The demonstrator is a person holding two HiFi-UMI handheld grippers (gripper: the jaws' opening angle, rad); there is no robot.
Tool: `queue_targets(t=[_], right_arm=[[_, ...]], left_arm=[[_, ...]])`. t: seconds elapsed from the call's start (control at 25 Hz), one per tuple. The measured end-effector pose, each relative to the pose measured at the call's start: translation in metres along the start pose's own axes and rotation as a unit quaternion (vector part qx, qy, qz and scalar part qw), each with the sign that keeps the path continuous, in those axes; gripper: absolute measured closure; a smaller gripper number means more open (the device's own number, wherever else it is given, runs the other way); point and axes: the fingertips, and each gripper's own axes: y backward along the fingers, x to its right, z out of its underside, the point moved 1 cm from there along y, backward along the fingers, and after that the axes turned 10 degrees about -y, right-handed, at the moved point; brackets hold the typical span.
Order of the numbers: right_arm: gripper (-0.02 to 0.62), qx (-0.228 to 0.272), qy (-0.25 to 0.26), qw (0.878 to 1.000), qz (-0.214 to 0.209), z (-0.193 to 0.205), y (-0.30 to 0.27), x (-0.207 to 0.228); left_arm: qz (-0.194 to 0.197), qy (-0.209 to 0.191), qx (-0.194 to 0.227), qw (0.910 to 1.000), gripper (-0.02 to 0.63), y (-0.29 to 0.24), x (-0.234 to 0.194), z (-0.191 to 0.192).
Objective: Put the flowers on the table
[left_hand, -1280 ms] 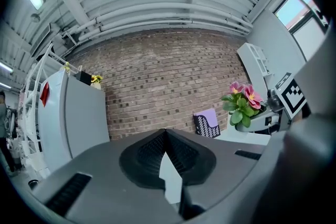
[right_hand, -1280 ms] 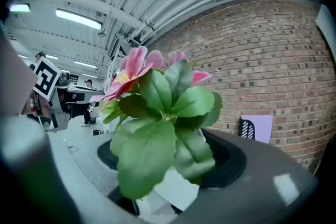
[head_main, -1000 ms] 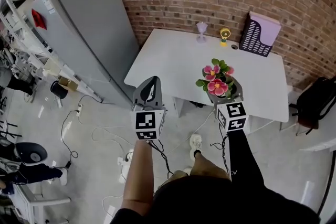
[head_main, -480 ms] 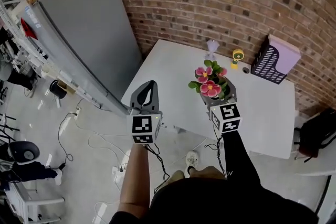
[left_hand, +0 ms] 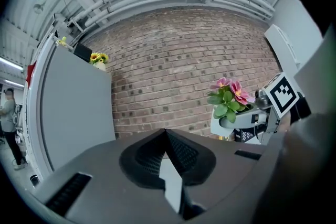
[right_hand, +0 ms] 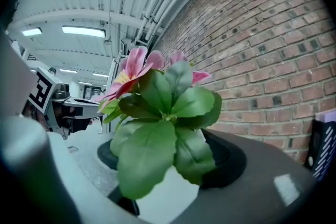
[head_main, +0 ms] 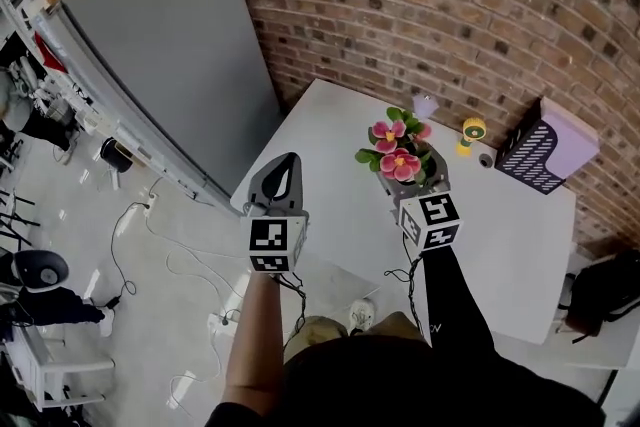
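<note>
- Right gripper (head_main: 410, 181): centre-right of the head view, with its marker cube toward the lower edge. Its fingers are closed on the white pot of the pink flowers with broad green leaves (head_main: 398, 151).
- In the right gripper view the leaves fill the middle of the frame, the pot sits between the two dark fingers (right_hand: 231, 162), and the pink blooms rise toward the upper left.
- Flowers: in the head view they lie over the near part of the white rectangular tabletop (head_main: 330, 130), just left of its middle. Whether the pot touches the tabletop cannot be made out.
- Left gripper (head_main: 284, 169): left of centre in the head view, over the tabletop's near corner and well apart from the flowers. In the left gripper view its fingers are pressed together with nothing between them (the flowers and the right gripper's cube show at that frame's right edge).
- Along the far edge of the tabletop, in the upper right of the head view, stand a small lilac stemmed glass (head_main: 425, 105), a small yellow round-headed object (head_main: 470, 130) and a dark slotted file holder with lilac sheets (head_main: 545, 150).
- Red brick wall (head_main: 450, 5): spans the top of the head view behind the tabletop.
- Tall grey cabinet (head_main: 170, 45): fills the upper left, beside the tabletop.
- Loose cables (head_main: 170, 255) lie on the pale floor at the lower left.
</note>
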Motion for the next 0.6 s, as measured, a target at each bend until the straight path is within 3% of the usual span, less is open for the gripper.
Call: queue_targets(t=[0.4, 0.6], right_arm=[[0.255, -0.004, 0.003, 1.0, 0.005, 0.005, -0.032, 0.009], [0.255, -0.009, 0.0, 1.0, 0.029, 0.01, -0.067, 0.014]], left_arm=[[0.022, 0.008, 0.013, 0.9996, 0.598, -0.036, -0.009, 0.01], [0.059, -0.002, 0.017, 0.9981, 0.598, -0.068, -0.024, 0.024]])
